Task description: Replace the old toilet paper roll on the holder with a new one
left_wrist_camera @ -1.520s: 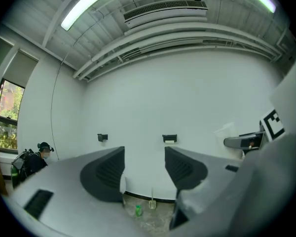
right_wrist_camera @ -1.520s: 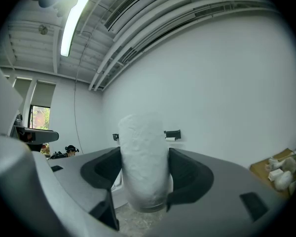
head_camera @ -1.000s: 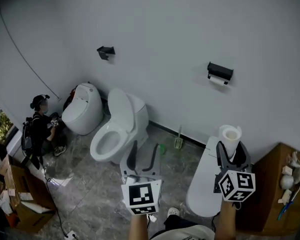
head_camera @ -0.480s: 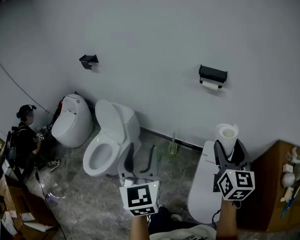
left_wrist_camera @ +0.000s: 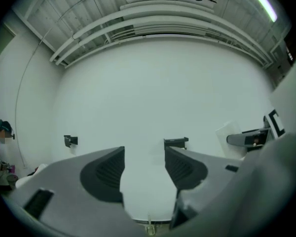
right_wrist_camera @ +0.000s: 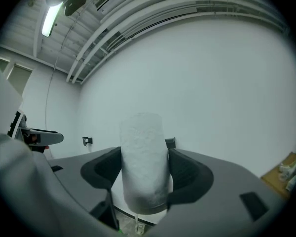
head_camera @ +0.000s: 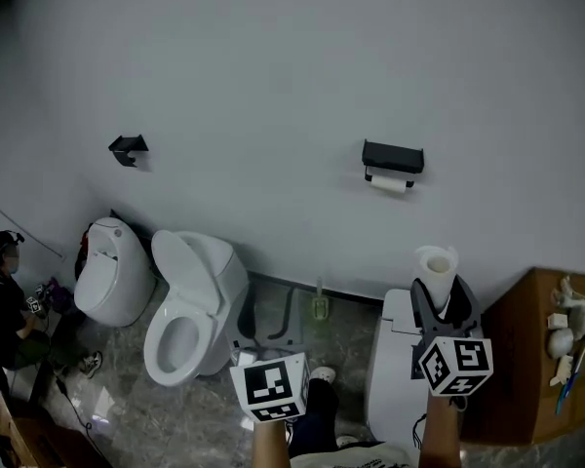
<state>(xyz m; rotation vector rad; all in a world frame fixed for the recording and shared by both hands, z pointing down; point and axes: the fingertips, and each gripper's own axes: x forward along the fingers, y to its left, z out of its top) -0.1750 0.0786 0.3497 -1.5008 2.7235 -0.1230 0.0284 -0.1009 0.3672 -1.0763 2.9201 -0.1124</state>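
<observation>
Right tongs: the right tongs (right_wrist_camera: 144, 168) are clenched on the new roll (right_wrist_camera: 144, 154); each jaw presses one side of it; the roll stands upright between them, and the head view shows its hollow core on top
Left tongs: the left tongs (left_wrist_camera: 144, 168) are released, jaws parted; only bare wall (left_wrist_camera: 153, 93) shows between them; they touch nothing
Holder: the black holder (head_camera: 393, 156) is fixed to the wall, above and well apart from both tongs; the old roll (head_camera: 388, 182) hangs thin and white under it
New roll's place: raised before the wall, below the holder, over a closed white toilet (head_camera: 390, 359)
Surroundings: an open toilet (head_camera: 190, 305) stands to the left; a second holder (head_camera: 128, 146) is farther along the wall; a wooden cabinet (head_camera: 526, 359) is at the right edge; a person (head_camera: 5, 305) sits at the far left
</observation>
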